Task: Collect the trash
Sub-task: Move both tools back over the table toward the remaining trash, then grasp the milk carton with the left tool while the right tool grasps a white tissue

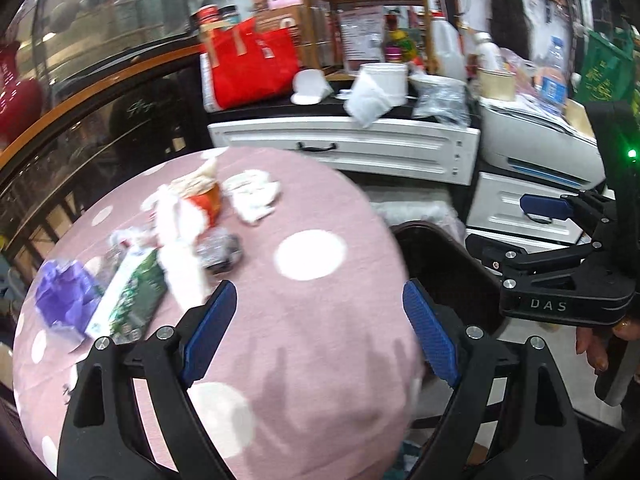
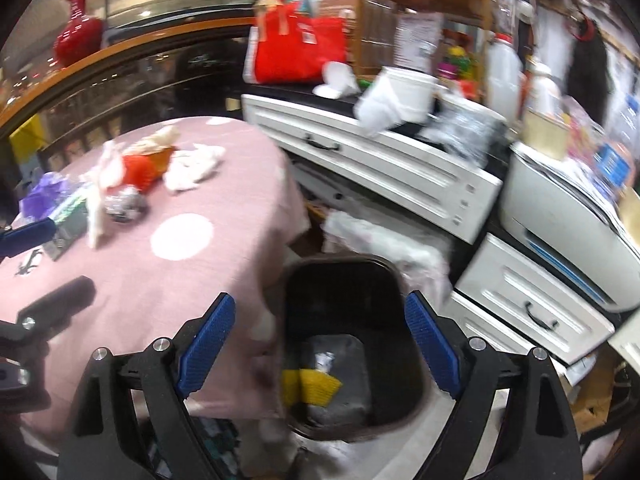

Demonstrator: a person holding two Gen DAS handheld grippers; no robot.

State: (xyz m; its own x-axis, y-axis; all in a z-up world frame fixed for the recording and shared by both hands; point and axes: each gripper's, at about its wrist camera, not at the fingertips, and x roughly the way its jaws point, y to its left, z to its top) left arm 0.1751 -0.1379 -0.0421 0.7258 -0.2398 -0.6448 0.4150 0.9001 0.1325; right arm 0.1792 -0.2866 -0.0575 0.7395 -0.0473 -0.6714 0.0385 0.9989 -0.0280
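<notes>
Yellow wrapper [image 2: 316, 388] in bin [image 2: 404, 276] (right wrist view only)

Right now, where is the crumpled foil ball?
In both views the crumpled foil ball lies on the pink dotted tablecloth, just in front of the orange cup and beside the white tissue strip.

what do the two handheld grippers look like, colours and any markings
Both the left gripper and right gripper are black plastic linkage frames with silver pivot bolts and textured blue finger pads. Seen from the left wrist, the right gripper's body carries white "DAS" lettering and a small green light.
</notes>
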